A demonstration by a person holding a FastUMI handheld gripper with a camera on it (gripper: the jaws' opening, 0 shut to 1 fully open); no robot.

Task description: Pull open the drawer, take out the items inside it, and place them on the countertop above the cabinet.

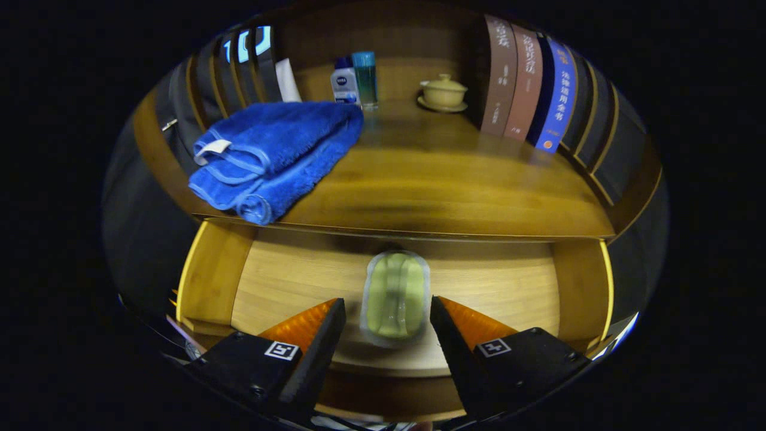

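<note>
The wooden drawer (281,281) is pulled open below the countertop (443,185). A pale green item in a clear wrapper (396,297) lies on the drawer floor near the middle. My gripper (388,314) is open, and the green item lies between its two fingers with a small gap on each side. A folded blue towel (276,154) rests on the countertop, to the left, near its front edge.
At the back of the countertop stand two small bottles (355,79) and a lidded cream cup on a saucer (443,93). A row of books (526,84) stands on the right, dark binders (239,78) on the left. The drawer's side walls (209,275) flank the fingers.
</note>
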